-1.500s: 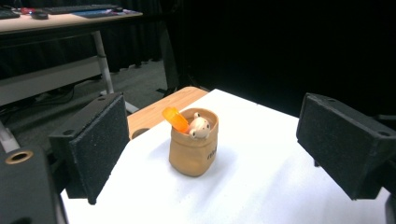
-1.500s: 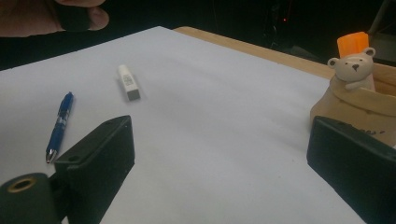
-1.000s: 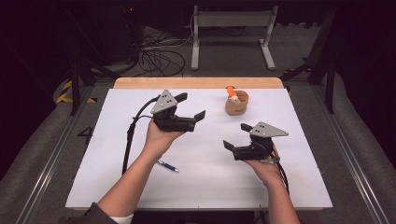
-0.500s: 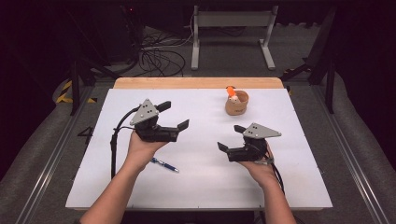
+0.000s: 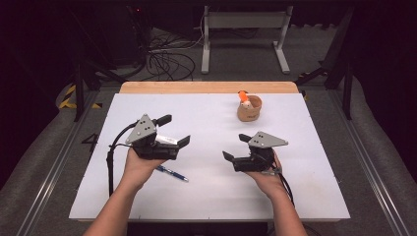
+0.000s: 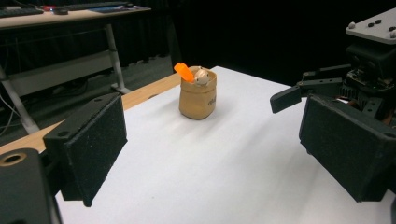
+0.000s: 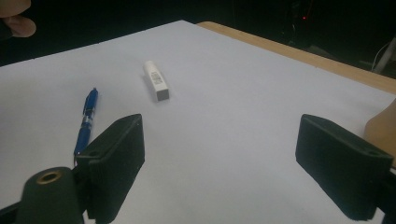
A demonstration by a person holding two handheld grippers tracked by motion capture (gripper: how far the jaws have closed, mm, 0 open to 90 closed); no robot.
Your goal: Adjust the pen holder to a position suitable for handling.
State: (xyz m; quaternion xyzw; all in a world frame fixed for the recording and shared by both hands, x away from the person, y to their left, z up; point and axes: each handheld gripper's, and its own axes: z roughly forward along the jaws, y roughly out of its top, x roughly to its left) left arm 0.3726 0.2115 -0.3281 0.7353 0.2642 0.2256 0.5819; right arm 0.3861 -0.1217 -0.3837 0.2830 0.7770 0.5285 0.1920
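White paper covers the tabletop [image 5: 314, 196], where both grippers hang above the surface with nothing in their grasp. The pen [image 5: 172, 173], blue and lying flat toward the near edge, sits just beside the left hand [image 5: 137, 164], partly under it in the high view; in the right gripper view a small white stick [image 7: 156, 87] lies beside the pen, the two apart. A tan cup [image 5: 249, 108] with an orange item poking out stands toward the far edge, right of centre, well apart from both grippers. By the look of things, the work has hardly begun: no item is gripped or touched, the pen and stick lie loose, and the cup holds what seems to be one piece already, so picking up and placing appear to be left. The left gripper [image 5: 174, 130] is held palm-up in the left hand, raised over the left half of the tabletop, its fingers [image 6: 91, 144] spread wide and aimed across toward the cup. The right gripper [image 5: 235, 146] rests in the right hand [image 5: 268, 177] over the right half, nearer the near edge, its fingers [image 7: 119, 163] likewise wide apart and pointed leftward at the pen and stick. Both forearms enter from the near edge, wrists turned inward so the grippers face each other.
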